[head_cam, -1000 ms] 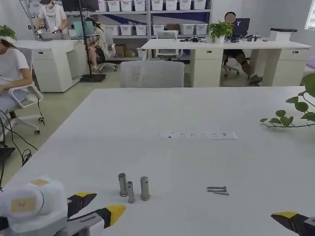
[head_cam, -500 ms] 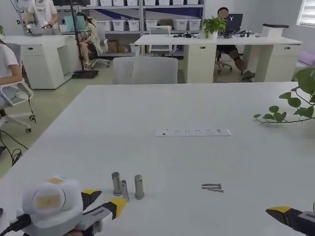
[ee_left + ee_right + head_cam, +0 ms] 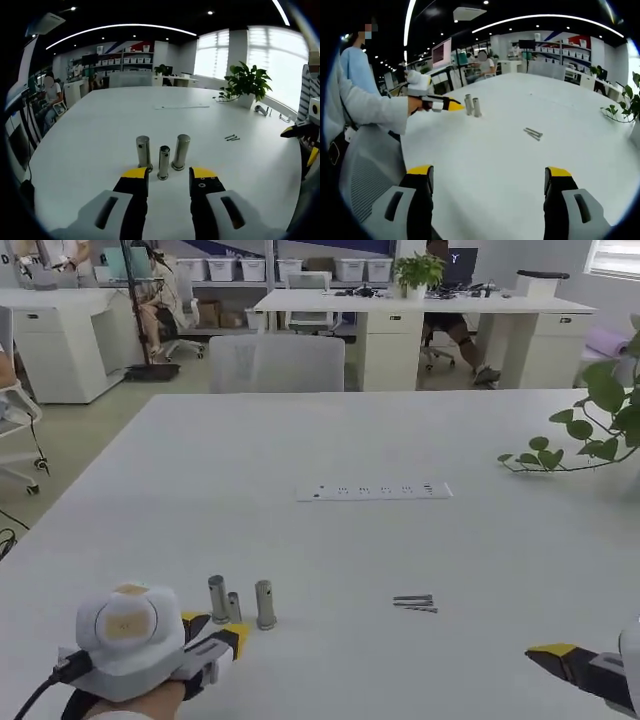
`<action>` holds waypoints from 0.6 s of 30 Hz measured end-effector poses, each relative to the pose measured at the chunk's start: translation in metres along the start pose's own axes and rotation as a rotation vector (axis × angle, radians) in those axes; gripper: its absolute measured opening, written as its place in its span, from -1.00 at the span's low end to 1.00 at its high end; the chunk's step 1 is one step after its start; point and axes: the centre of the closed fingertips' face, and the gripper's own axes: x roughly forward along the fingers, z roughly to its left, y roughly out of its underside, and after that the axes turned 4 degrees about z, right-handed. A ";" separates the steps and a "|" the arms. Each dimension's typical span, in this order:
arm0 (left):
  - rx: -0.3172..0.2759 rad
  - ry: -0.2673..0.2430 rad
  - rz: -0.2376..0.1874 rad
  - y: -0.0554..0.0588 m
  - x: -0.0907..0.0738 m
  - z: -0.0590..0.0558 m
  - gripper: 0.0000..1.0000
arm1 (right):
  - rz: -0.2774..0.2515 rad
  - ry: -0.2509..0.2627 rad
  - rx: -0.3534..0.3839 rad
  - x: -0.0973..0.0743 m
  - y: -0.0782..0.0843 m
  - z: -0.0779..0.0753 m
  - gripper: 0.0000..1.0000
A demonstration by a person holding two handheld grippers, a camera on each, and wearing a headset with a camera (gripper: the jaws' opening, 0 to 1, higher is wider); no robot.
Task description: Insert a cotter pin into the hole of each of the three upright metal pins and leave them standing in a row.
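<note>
Head view: three metal pins [image 3: 233, 602] are standing upright in a tight row on the desk [image 3: 400, 550], at 7 o'clock from frame centre. The middle one is looking shorter than the outer two. Cotter pins [image 3: 414, 602] are lying flat in a small bunch at 3 o'clock of the row, well apart from it. Can't tell at this size whether any hole is filled. Left gripper [image 3: 215, 630] is hovering at 7 o'clock of the row, just beside it, with its yellow tips parted and nothing between them. Right gripper [image 3: 560, 660] is poking in at the 4 o'clock corner with one yellow tip showing, so its opening isn't readable here. Power strip [image 3: 374, 491] is lying at 11 o'clock of the cotter pins. Plant [image 3: 590, 430] is trailing in at the 3 o'clock edge.

Left gripper view: jaws are rising from 6 o'clock, partly open, gripping nothing. The row is standing just past the tips, with the middle metal pin lining up with the gap and touching neither jaw. Cotter pins are lying at 3 o'clock of the row. Right gripper is showing at the 3 o'clock edge.

Right gripper view: jaws are spreading wide and holding nothing, with bare desk between them. Cotter pins are lying at 1 o'clock from the gap, well apart from the tips. Metal pins are standing farther off at 12 o'clock. The left gripper is pointing at them from their 9 o'clock side, just beside them.
</note>
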 end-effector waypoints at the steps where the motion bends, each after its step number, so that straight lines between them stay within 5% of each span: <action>1: 0.003 -0.006 -0.001 -0.001 0.002 0.001 -0.39 | 0.001 0.001 0.000 0.000 0.000 0.000 0.86; 18: -0.042 -0.034 0.024 0.010 0.029 0.003 -0.59 | 0.020 0.019 0.008 -0.002 0.001 -0.006 0.86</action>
